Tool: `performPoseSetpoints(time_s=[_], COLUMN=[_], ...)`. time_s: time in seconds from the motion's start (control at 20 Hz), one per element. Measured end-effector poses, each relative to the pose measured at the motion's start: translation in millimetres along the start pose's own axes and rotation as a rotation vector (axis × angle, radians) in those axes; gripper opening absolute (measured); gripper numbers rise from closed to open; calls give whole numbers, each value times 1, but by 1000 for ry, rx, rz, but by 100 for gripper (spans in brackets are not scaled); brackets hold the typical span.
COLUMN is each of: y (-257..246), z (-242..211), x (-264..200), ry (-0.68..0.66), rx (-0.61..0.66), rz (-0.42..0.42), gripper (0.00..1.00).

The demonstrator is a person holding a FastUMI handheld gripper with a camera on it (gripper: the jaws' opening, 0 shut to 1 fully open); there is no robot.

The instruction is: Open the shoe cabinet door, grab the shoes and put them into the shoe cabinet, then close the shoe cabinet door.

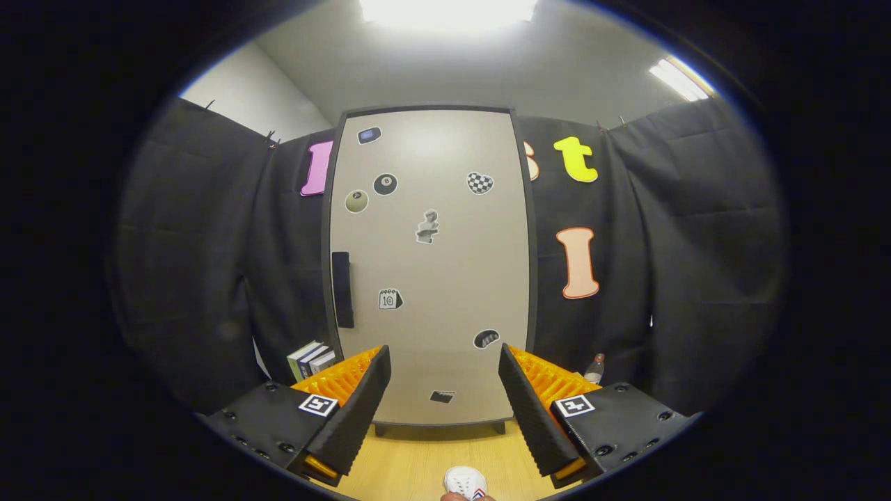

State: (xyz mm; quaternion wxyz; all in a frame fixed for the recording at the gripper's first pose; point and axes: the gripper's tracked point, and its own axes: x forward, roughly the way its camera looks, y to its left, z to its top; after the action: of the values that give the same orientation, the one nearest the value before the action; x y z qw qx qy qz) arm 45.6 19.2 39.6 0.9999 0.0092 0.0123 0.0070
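Observation:
A tall beige shoe cabinet (445, 278) with a dark frame stands on the wooden floor straight ahead, its door shut. The door bears several stickers and a dark vertical handle (342, 289) along its left side. My gripper (444, 369) is open, fingers spread wide with nothing between them, held some way short of the cabinet's lower part. The toe of a white shoe (465, 481) lies on the floor below and between the fingers, close to me.
A few books (310, 359) stand on the floor left of the cabinet. A small bottle (594, 369) stands right of it. Black cloth walls close in behind and on both sides. Wooden floor (418, 459) runs between me and the cabinet.

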Motion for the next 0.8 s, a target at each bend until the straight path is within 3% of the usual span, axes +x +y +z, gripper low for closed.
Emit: performPoseSetpoints(time_s=[0.5, 0.8], y=[58, 108], z=[28, 39], x=[90, 127], ry=[32, 2], rx=[106, 13], rz=[64, 132], gripper=[98, 98])
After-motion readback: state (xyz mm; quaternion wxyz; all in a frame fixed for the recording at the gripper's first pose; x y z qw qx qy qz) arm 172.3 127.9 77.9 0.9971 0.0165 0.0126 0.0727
